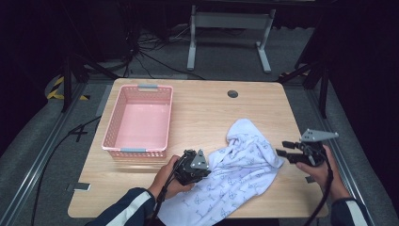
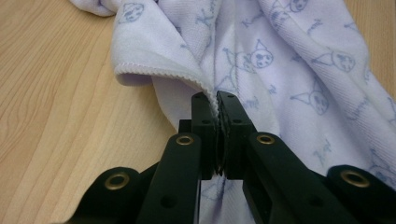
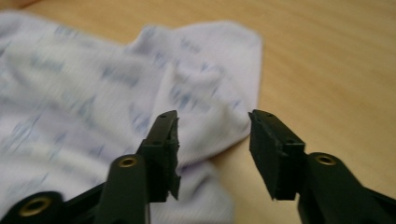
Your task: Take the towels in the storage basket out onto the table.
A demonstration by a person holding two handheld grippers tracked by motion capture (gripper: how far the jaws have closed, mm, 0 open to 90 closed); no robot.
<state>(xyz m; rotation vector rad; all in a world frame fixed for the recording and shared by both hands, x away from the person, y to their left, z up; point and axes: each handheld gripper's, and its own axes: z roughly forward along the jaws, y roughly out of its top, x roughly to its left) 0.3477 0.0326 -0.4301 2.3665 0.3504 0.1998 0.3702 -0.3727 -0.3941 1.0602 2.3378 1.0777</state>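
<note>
- We've got a white towel [image 1: 240,169] with a pale blue cartoon print, lying crumpled on the near right part of the wooden desk [image 1: 202,113], one end hanging over the near edge.
- Our left gripper [image 2: 217,100] is clenched on the towel's stitched hem, and in the left gripper view the fabric is pinched right between the two black jaws.
- In the high view that left gripper [image 1: 202,170] sits at the towel's left edge, low to the desk, with our hand [image 1: 167,181] wrapped around its body.
- Our right gripper [image 3: 212,123] is released: jaws apart, nothing between them, the towel's folded corner blurred just beyond the tips.
- From above, the right gripper [image 1: 281,148] hovers just beside the towel's right edge, pointing left toward it, clear of the cloth.
- Further out, a pink plastic basket [image 1: 162,117] stands on the far left of the desk, well apart from the towel.
- A small round dark grommet [image 1: 232,93] sits near the desk's far edge.
</note>
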